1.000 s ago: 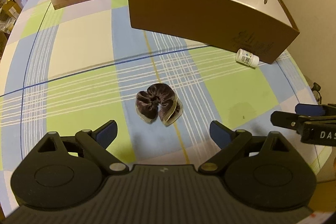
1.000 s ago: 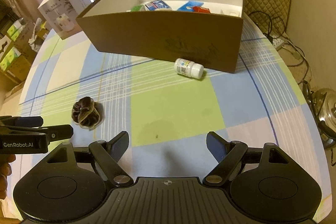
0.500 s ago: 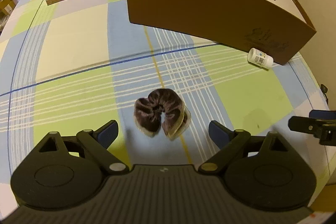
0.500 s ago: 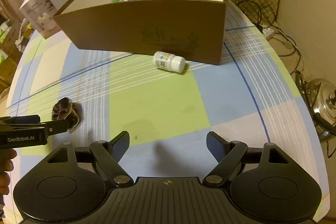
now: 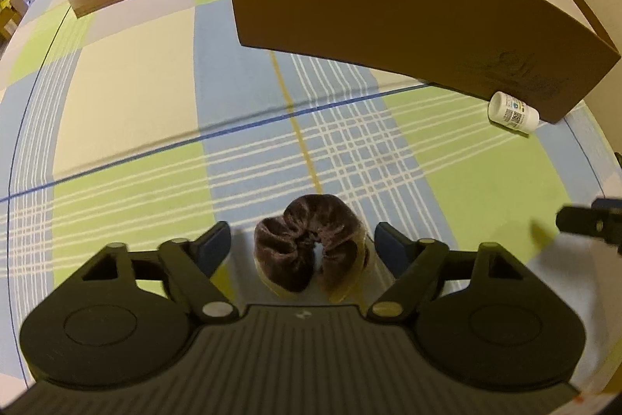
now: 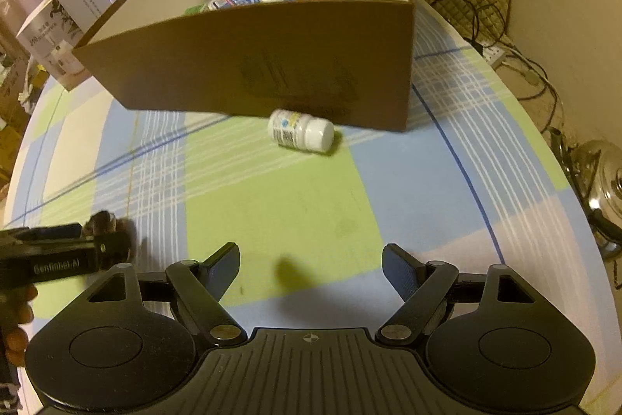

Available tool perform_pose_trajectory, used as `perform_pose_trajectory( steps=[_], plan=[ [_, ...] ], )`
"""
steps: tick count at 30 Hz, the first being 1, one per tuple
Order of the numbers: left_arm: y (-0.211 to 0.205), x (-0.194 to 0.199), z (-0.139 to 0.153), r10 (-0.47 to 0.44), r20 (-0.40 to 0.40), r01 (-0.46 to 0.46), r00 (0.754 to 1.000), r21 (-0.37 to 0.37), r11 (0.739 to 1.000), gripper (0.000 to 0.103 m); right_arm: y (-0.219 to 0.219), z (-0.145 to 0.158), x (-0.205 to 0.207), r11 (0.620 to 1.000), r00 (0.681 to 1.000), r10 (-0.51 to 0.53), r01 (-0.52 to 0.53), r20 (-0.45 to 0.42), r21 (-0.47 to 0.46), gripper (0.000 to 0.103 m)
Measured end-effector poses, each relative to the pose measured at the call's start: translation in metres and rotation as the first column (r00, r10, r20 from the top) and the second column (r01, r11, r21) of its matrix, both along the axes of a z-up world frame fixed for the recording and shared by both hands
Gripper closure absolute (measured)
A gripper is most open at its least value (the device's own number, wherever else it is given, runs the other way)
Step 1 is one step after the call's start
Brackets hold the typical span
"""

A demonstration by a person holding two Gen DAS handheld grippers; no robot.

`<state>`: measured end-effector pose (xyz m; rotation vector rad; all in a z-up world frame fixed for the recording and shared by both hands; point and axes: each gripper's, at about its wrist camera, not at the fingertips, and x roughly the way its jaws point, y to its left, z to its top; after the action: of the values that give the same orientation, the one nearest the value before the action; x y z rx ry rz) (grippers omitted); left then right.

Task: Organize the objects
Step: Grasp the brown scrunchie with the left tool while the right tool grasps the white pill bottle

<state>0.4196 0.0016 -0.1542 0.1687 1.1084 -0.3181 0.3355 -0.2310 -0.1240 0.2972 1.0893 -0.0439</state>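
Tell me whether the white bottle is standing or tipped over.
Tipped over: the white bottle lies on its side on the tablecloth, cap pointing sideways, beside the cardboard box.

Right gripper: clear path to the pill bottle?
Probably yes. The right gripper is open, and only bare tablecloth lies between it and the bottle, though the box stands close behind.

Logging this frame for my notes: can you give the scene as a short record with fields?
surface: table with checked cloth
left gripper: open, straddling the brown scrunchie
right gripper: open, nothing between its fingers
cardboard box: open top, packets inside
white bottle: lying on its side at the box's front wall
not yet in box: scrunchie, bottle
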Motion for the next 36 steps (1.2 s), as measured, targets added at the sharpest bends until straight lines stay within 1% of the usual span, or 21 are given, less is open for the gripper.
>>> perform_pose_trajectory(
  steps=[1, 3, 6, 10, 15, 19, 20, 22, 24, 25, 26, 28, 32, 36],
  plan=[
    [0.0, 0.0, 0.0, -0.004, 0.001, 0.004, 1.0, -0.004, 1.0, 0.035, 0.001, 0.0, 0.004, 1.0, 1.0, 0.001, -0.001, 0.008, -0.003, 0.025],
    [0.001, 0.001, -0.002, -0.01, 0.004, 0.01, 1.0, -0.003, 1.0, 0.057, 0.002, 0.0, 0.012, 1.0, 1.0, 0.002, -0.002, 0.024, -0.011, 0.025],
    [0.003, 0.003, -0.003, -0.012, 0.018, 0.012, 1.0, 0.005, 1.0, 0.065, 0.004, -0.003, 0.024, 1.0, 0.999, -0.012, 0.013, 0.05, -0.018, 0.025],
    [0.012, 0.012, -0.004, 0.018, 0.039, -0.019, 0.999, 0.027, 0.999, 0.066, 0.004, -0.008, 0.039, 0.999, 0.996, -0.038, 0.041, 0.086, -0.034, 0.025],
    [0.028, 0.026, -0.004, 0.069, 0.036, -0.07, 0.997, 0.03, 0.997, 0.066, 0.007, -0.017, 0.059, 0.996, 0.992, -0.068, 0.074, 0.104, -0.053, 0.025],
    [0.035, 0.032, -0.005, 0.08, 0.033, -0.081, 0.996, 0.031, 0.996, 0.065, 0.011, -0.024, 0.07, 0.993, 0.988, -0.098, 0.105, 0.117, -0.055, 0.026],
    [0.035, 0.033, -0.006, 0.079, 0.031, -0.079, 0.996, 0.029, 0.996, 0.065, 0.011, -0.025, 0.072, 0.992, 0.987, -0.11, 0.117, 0.119, -0.055, 0.028],
    [0.035, 0.034, -0.007, 0.074, 0.031, -0.075, 0.997, 0.031, 0.997, 0.064, 0.012, -0.028, 0.076, 0.989, 0.984, -0.135, 0.141, 0.117, -0.046, 0.037],
    [0.034, 0.034, -0.008, 0.069, 0.034, -0.07, 0.997, 0.032, 0.997, 0.064, 0.013, -0.03, 0.079, 0.986, 0.98, -0.154, 0.162, 0.129, -0.049, 0.043],
    [0.034, 0.034, -0.009, 0.067, 0.037, -0.068, 0.997, 0.032, 0.997, 0.064, 0.014, -0.03, 0.079, 0.985, 0.979, -0.154, 0.163, 0.133, -0.053, 0.049],
    [0.034, 0.035, -0.009, 0.066, 0.037, -0.068, 0.997, 0.031, 0.997, 0.064, 0.015, -0.03, 0.08, 0.984, 0.979, -0.152, 0.162, 0.137, -0.07, 0.056],
    [0.034, 0.035, -0.009, 0.066, 0.037, -0.067, 0.997, 0.025, 0.997, 0.064, 0.017, -0.03, 0.081, 0.984, 0.981, -0.135, 0.15, 0.139, -0.098, 0.059],
    [0.035, 0.034, -0.009, 0.053, 0.037, -0.054, 0.998, 0.028, 0.998, 0.064, 0.024, -0.032, 0.076, 0.989, 0.988, -0.074, 0.09, 0.138, -0.118, 0.059],
    [0.035, 0.027, -0.008, 0.041, 0.036, -0.042, 0.999, 0.032, 0.999, 0.066, 0.036, -0.032, 0.063, 0.991, 0.991, 0.046, -0.029, 0.126, -0.127, 0.059]
  ],
)
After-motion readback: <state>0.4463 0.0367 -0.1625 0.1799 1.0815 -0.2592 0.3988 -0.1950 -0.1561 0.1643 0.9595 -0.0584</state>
